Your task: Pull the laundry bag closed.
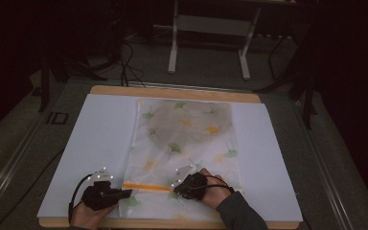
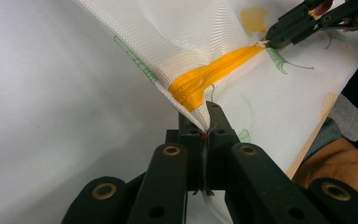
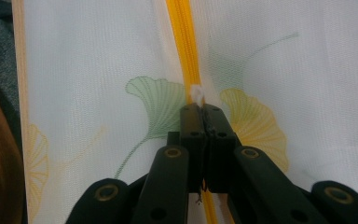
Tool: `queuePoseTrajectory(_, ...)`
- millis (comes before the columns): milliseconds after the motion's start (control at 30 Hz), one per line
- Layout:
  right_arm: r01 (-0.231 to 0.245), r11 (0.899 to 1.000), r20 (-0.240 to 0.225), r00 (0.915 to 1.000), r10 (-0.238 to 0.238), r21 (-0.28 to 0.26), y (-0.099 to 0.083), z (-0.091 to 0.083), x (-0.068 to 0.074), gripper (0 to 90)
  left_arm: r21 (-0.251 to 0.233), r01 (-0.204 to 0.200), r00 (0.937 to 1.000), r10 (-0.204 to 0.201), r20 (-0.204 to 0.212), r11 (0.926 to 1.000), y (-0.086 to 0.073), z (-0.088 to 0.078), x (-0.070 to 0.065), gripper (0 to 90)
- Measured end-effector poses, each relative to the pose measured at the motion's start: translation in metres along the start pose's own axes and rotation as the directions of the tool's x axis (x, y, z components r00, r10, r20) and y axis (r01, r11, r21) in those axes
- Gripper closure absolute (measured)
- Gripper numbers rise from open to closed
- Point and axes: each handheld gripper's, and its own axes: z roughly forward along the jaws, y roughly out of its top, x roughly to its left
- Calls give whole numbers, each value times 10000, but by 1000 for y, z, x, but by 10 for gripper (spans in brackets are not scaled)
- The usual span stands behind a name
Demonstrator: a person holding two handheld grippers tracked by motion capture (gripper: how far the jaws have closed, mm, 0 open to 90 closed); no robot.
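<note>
One mesh laundry bag (image 1: 187, 143), white and see-through, printed with green and yellow ginkgo leaves, lying flat on one white sheet (image 1: 96, 143) spread over one wooden table (image 1: 172, 92). Placed in the middle of the sheet, its near end close to the table's front edge. One orange zipper (image 1: 146, 186) running across the bag near that end.

Two hand-held grippers, one in each hand, both black.

Left hand-held gripper (image 1: 124, 193) at the bag's left edge, just where the zipper ends. Jaws squeezed tight on the corner of the bag (image 2: 193, 100), with the mesh pulled up into a small peak between them. Zipper (image 2: 205, 77) stretching away from there toward the other hand-held gripper (image 2: 271, 38) in the left gripper view.

Right hand-held gripper (image 1: 176, 188) further along the zipper, near the bag's middle. Jaws pressed together on one small white zipper pull (image 3: 197, 94), right on the orange line (image 3: 182, 42). One green leaf (image 3: 151, 100) on one side of the jaws and one yellow leaf (image 3: 256, 126) on the other in the right gripper view.

Two hands (image 1: 88, 215) coming in from the near side of the table, the right one (image 1: 215, 189) with a dark sleeve (image 1: 239, 213). One cable (image 1: 76, 189) looping off the left hand-held gripper.

One white metal frame (image 1: 211, 28) standing on the grey floor beyond the table.
</note>
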Motion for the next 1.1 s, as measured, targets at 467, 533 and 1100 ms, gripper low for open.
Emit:
queuePoseTrajectory(467, -251, 9978, -352, 9990, 273, 609, 13, 4, -8, 872, 15, -27, 10000, 27, -14, 10000, 0, 0, 0, 880)
queuePoseTrajectory(533, -494, 9969, -435, 9977, 521, 607, 13, 5, -11, 888, 18, -10, 10000, 10, -6, 10000, 0, 0, 0, 881)
queuePoseTrajectory(1100, 24, 9975, 128, 9999, -34, 709, 9, -1, -5, 900, 8, -57, 9999, 57, -100, 10000, 0, 0, -1, 881)
